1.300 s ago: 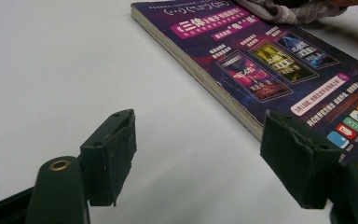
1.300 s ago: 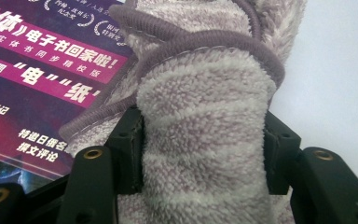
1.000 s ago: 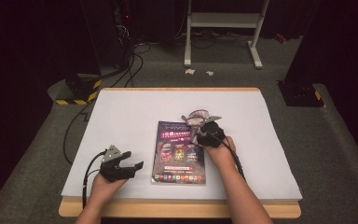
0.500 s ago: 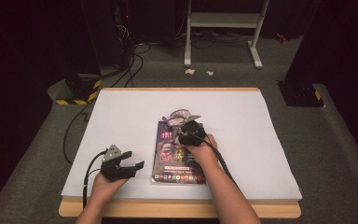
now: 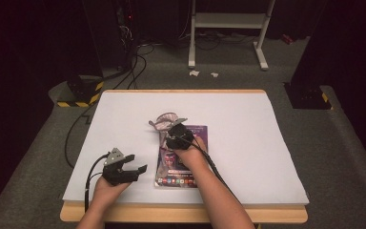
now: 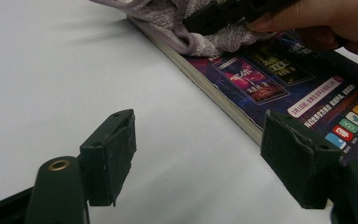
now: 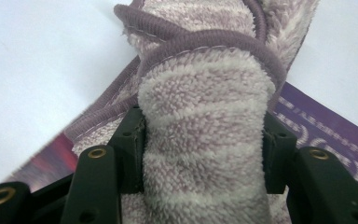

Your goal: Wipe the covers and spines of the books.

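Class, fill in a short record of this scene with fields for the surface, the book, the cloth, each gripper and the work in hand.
surface: white table with a wooden edge
book: purple-covered book lying flat on the table
cloth: striped lilac towel, bunched, resting on the book's far end
right gripper: right gripper clamped on the towel, pressing it onto the cover
left gripper: left gripper beside the book's left edge, jaws apart, holding nothing
work in hand: apparently wiping the book cover with the towel
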The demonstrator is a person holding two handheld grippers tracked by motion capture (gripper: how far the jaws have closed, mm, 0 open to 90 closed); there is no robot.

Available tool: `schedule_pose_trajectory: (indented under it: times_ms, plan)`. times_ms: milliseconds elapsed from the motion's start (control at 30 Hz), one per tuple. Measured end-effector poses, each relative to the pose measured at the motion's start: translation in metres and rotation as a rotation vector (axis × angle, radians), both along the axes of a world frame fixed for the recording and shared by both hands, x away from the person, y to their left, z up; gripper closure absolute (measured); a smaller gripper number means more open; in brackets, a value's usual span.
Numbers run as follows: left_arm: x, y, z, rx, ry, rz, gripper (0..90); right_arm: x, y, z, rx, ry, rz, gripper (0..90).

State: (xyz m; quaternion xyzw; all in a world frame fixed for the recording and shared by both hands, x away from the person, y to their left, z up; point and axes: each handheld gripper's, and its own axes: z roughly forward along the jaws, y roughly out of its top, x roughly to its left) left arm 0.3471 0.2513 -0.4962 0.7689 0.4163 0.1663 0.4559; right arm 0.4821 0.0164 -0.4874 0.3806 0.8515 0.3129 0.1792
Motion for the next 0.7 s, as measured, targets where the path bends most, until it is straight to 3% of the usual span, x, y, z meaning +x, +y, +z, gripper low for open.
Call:
schedule_pose_trajectory:
  times_ms: [467, 700]
  plan:
    - [0.000, 0.001, 0.000, 0.000, 0.002, 0.002, 26.8, 0.001, -0.011, 0.000, -0.009, 0.014, -0.014, 46.2]
    - [-0.001, 0.003, -0.001, 0.006, 0.002, 0.005, 26.8, 0.001, -0.043, -0.001, 0.001, 0.010, -0.065, 46.2]
